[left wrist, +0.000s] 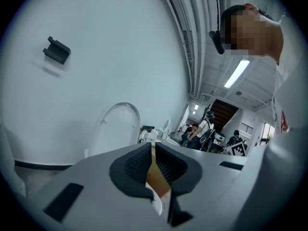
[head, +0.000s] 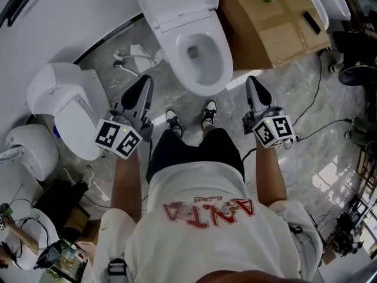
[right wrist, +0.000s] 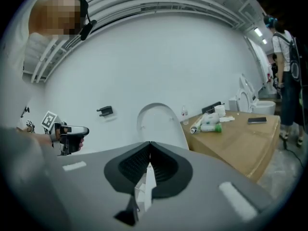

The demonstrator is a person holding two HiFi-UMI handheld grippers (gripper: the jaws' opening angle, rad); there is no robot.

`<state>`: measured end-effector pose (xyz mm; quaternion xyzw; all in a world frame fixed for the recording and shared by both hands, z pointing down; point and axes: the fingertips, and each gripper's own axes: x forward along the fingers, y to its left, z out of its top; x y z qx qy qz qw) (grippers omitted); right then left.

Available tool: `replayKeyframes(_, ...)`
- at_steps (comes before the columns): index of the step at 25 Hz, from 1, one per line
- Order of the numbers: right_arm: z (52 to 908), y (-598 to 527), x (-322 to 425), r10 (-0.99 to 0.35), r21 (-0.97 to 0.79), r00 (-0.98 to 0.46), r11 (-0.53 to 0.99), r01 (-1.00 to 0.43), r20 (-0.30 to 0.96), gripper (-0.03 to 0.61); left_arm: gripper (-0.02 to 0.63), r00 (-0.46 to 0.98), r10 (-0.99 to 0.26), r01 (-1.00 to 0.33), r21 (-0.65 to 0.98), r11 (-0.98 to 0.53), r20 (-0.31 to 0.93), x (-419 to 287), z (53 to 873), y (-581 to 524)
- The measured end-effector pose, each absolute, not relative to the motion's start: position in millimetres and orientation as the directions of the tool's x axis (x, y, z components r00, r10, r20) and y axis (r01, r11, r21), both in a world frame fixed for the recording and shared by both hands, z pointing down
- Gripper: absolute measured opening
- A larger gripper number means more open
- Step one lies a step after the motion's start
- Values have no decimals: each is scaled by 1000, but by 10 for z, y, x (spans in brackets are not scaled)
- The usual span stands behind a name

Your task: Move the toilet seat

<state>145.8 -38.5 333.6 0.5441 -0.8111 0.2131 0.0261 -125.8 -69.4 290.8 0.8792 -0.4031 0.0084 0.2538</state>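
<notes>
A white toilet (head: pixel 200 55) stands against the wall in front of the person's feet. Its bowl is uncovered and the seat and lid (head: pixel 177 2) are raised against the back. That raised lid (left wrist: pixel 118 126) shows upright ahead in the left gripper view, and in the right gripper view the lid (right wrist: pixel 161 124) stands against the wall. My left gripper (head: pixel 144 82) hangs left of the bowl, apart from it, shut and holding nothing. My right gripper (head: pixel 253 82) is right of the bowl, also shut and holding nothing. Black pads (left wrist: pixel 139 162) meet in the left gripper view, as do the pads (right wrist: pixel 163 165) in the right.
A cardboard box (head: pixel 277 22) with bottles on top sits right of the toilet. Another white toilet (head: pixel 70 108) stands to the left, with a third (head: pixel 29 149) further left. Cables (head: pixel 321 122) trail over the grey floor. A black bracket (left wrist: pixel 57 49) is on the wall.
</notes>
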Motion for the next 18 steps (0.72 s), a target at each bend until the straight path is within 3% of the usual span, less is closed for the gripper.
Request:
replayKeyframes(8,4384,-528,1695,-768,-411,-483,314,-856,420,6,15,643,-686,-741,502,-446,340,-927,3868,-819)
replayKeyframes(10,4701,-564,1733,-742,-421,-489,303,-855,458,13,42,653,-657,-733,535,-421,376,-838,4172,-821)
replayKeyframes(12,5022,-562,1762,-716,-438,-491,282,-853,495,40,89,675,-624,-707,586,-395,393,-777,4484,-797)
replayKeyframes(18,5983,-463,1844,-636,-512,-502,190,-838,586,158,126,674,-573,-699,652,-292,466,-800,5399,-685)
